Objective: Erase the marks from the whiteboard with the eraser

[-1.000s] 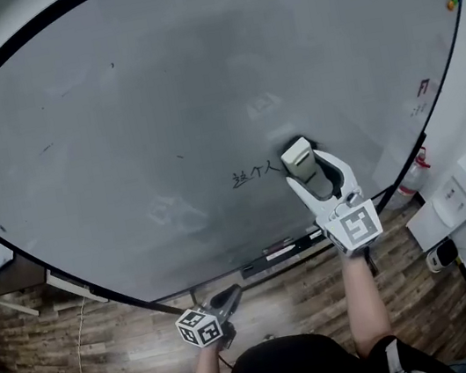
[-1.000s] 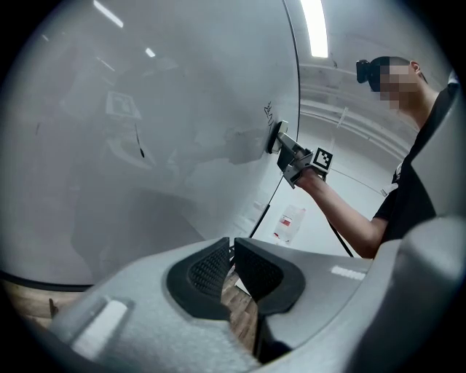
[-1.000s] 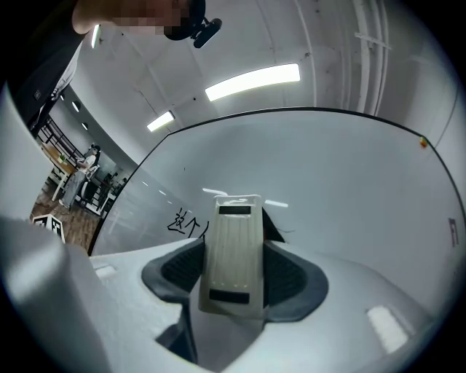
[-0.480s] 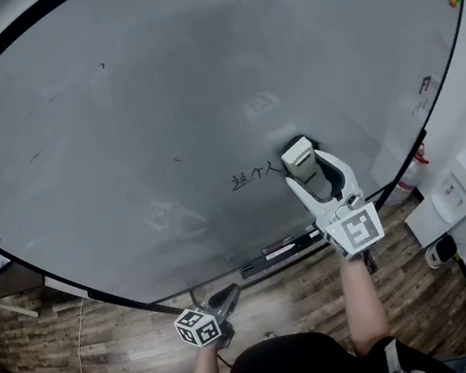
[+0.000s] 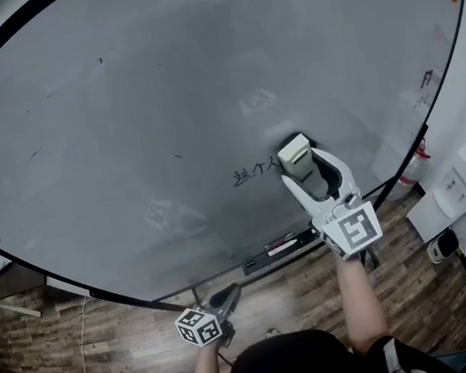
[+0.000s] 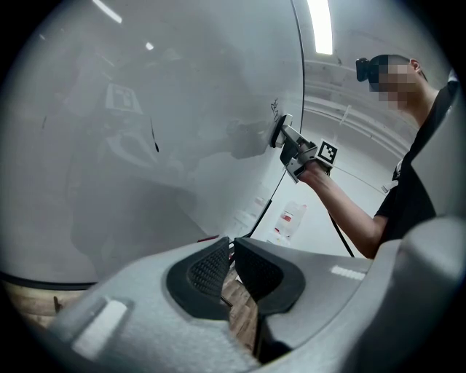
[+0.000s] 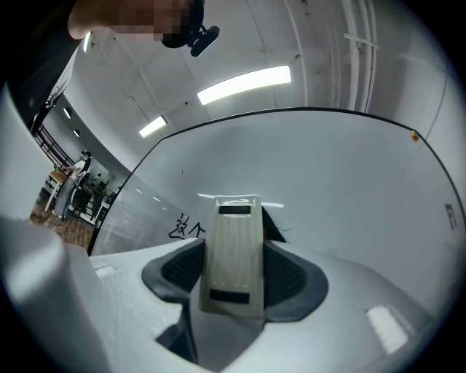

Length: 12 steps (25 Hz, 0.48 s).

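So, board (image 5: 156, 105): wide, pale grey, filling most of the head view.
Right gripper (image 5: 303, 169): raised to the board, jaws clamped on the eraser.
Left gripper (image 5: 225, 300): low, below the board's edge, jaws drawn together on nothing.
Eraser (image 5: 294, 154): pressed against the board, just right of the marks.
Marks (image 5: 255, 172): short black handwriting, low on the board.

The only writing that can be read is a short line of black handwritten characters (image 5: 253, 171) on the whiteboard (image 5: 156, 105), low and right of centre. It reads 这个 (2 clear characters). A 3rd mark, possibly 人, sits right against the eraser (image 5: 293, 159). A small red-printed notice (image 5: 425, 81) near the whiteboard's right edge and the red label on a bottle (image 6: 290, 220) beside it are too small to read.
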Motion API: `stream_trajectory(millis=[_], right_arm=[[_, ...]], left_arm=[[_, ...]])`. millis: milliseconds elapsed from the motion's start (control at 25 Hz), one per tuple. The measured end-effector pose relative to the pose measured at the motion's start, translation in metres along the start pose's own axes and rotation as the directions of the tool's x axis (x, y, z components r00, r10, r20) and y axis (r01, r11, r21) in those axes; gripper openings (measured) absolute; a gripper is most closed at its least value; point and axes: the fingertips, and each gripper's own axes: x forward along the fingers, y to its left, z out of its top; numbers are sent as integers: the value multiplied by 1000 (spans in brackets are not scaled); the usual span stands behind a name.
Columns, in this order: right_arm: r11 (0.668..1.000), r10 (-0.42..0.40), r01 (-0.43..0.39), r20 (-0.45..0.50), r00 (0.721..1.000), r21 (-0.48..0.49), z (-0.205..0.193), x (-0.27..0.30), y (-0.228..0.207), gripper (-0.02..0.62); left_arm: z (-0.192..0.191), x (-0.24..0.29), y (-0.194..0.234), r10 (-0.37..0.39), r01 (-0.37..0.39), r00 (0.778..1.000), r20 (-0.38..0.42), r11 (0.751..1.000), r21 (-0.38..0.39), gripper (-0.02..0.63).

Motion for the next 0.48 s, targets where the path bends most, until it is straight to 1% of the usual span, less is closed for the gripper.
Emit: stream_trajectory(millis=[200,480], right_arm=[[1000,-6,6,-16,1000,1,4,5,10,253],[1000,1,-1,-8,1000,3,9,10,23,253]], left_arm=[[1,-2,-1,-5,5,1000,0,1000,8,20],[8,-5,-2,-10,10,1000,5,999,34,20]])
